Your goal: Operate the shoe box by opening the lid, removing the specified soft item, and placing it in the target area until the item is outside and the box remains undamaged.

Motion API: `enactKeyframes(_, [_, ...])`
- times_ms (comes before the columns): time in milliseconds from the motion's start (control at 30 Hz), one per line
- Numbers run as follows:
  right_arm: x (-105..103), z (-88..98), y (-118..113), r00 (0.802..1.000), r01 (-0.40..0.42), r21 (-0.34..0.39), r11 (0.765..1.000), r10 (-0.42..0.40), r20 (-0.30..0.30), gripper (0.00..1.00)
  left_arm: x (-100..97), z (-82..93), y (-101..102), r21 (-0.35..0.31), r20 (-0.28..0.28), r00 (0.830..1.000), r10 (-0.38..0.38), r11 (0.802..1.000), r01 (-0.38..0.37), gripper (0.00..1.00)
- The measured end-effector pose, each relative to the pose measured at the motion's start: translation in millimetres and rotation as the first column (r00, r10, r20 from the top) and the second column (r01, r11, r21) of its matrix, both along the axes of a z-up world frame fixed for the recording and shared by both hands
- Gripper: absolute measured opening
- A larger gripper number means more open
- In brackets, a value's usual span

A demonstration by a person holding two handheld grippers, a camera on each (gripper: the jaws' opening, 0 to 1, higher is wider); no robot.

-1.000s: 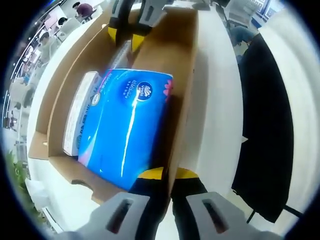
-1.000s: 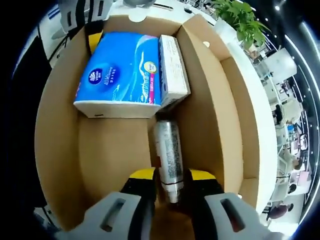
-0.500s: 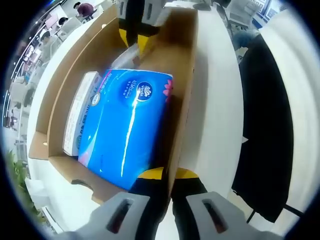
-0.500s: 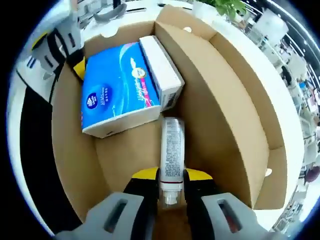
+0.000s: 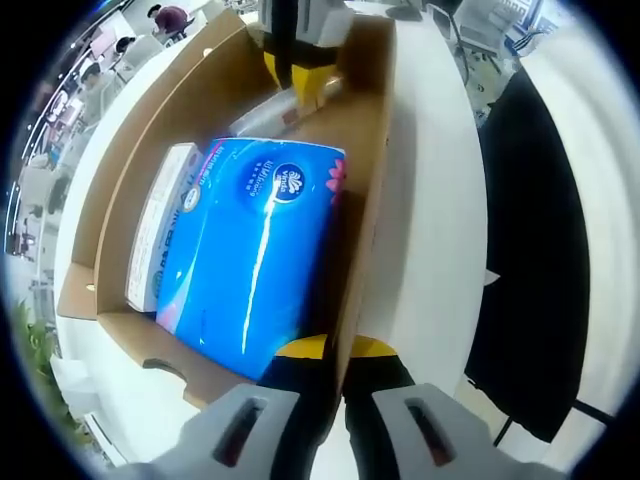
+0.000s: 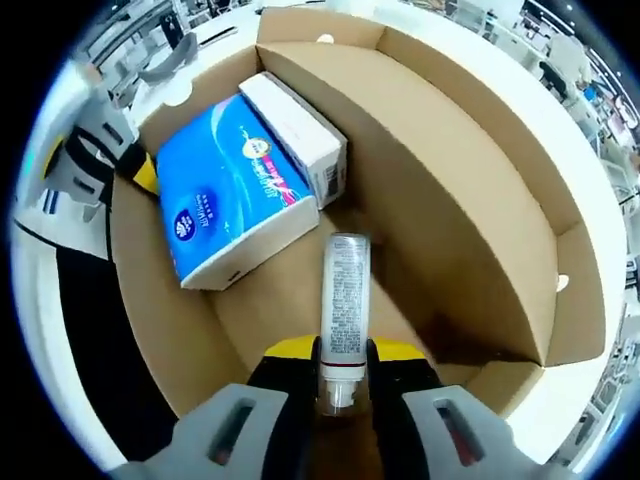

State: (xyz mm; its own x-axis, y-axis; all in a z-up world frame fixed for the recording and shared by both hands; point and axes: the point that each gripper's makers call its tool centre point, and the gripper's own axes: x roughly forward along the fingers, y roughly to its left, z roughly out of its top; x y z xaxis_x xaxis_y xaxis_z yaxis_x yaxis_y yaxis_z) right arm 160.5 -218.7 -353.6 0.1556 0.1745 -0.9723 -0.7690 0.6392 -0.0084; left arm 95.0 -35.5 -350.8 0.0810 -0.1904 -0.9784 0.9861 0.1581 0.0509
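Observation:
An open cardboard shoe box [image 5: 365,190] [image 6: 470,190] stands on a white table. Inside lie a blue soft tissue pack [image 5: 250,260] [image 6: 225,195] and, beside it, a white carton [image 5: 155,235] [image 6: 300,125]. My left gripper [image 5: 338,350] is shut on the box's side wall, one jaw inside and one outside. It also appears at the left of the right gripper view as the left gripper [image 6: 100,160]. My right gripper [image 6: 342,352] is shut on the cap end of a silver spray bottle [image 6: 345,295], holding it above the box floor. The right gripper [image 5: 300,35] shows at the box's far end.
The white table [image 5: 430,200] runs along the box's right side, with a black chair-like shape [image 5: 530,250] beyond it. Box flaps stand up around the rim [image 6: 560,290]. People and desks sit far off at the top left [image 5: 165,18].
My right gripper has lifted the silver bottle off the box floor and pulled back from the tissue pack. The left gripper stays on the box wall.

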Motion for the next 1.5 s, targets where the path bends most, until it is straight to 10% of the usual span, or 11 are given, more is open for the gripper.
enactKeyframes(1033, [-1.2, -21.9, -0.1, 0.996, 0.049, -0.072, 0.996, -0.054, -0.065, 0.2, 0.1, -0.2, -0.3, -0.001, -0.01, 1.0, 0.001, 1.0, -0.001, 0.03])
enactKeyframes(1300, [-1.9, -20.1, -1.0, 0.998, 0.04, -0.05, 0.998, -0.042, -0.036, 0.19, -0.2, 0.0, -0.4, 0.004, -0.011, 1.0, 0.0, 1.0, 0.0, 0.03])
enactKeyframes(1400, [3.9, -8.7, -3.7, 0.992, 0.125, 0.001, 0.992, -0.125, 0.025, 0.19, -0.3, 0.4, -0.3, 0.009, -0.02, 1.0, 0.003, 1.0, -0.003, 0.03])
enactKeyframes(1500, [-1.0, 5.4, 2.8, 0.975, 0.221, 0.101, 0.97, -0.219, -0.036, 0.19, -0.7, -0.1, -0.1, 0.01, -0.015, 1.0, 0.0, 1.0, 0.0, 0.03])
